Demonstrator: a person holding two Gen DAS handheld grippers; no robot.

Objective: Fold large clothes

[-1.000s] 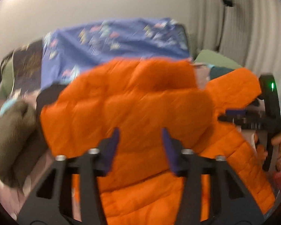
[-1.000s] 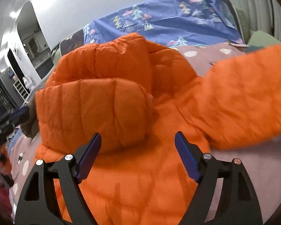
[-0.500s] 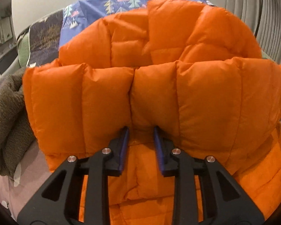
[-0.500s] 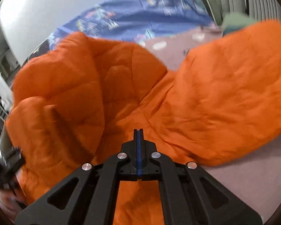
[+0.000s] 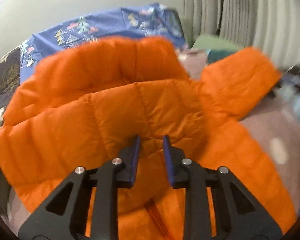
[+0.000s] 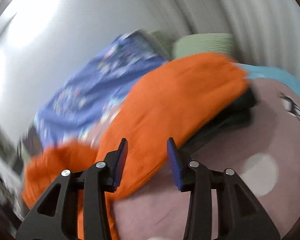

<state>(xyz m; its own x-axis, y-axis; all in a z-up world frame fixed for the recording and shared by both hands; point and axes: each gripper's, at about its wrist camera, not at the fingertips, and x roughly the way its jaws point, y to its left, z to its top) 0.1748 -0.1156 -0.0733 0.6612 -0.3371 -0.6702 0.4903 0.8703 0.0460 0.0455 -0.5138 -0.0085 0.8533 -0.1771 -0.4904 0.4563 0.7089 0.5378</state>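
Note:
An orange puffer jacket [image 5: 110, 116] lies spread on the bed. One quilted part is folded over onto its body. My left gripper [image 5: 151, 140] sits at the edge of that folded part. Its jaws are narrow and still closing, and puckered orange fabric is pinched between the tips. The jacket's sleeve [image 5: 240, 84] stretches away to the right. In the blurred right wrist view the same sleeve [image 6: 180, 96] runs diagonally. My right gripper [image 6: 148, 146] hovers over the sleeve's near edge. Its jaws are opening and the pads touch nothing.
The bed sheet [image 6: 240, 150] is mauve with white dots. A blue blanket with a tree print [image 5: 110, 26] is heaped at the back by the wall. A green pillow [image 6: 202, 44] and a dark cloth [image 6: 230, 118] lie near the sleeve's end. Pleated curtains [image 5: 250, 10] hang at right.
The left gripper has carried the folded part down and across onto the jacket, its jaws narrowing. The right gripper, shut half a second ago, has opened and swung right to the sleeve.

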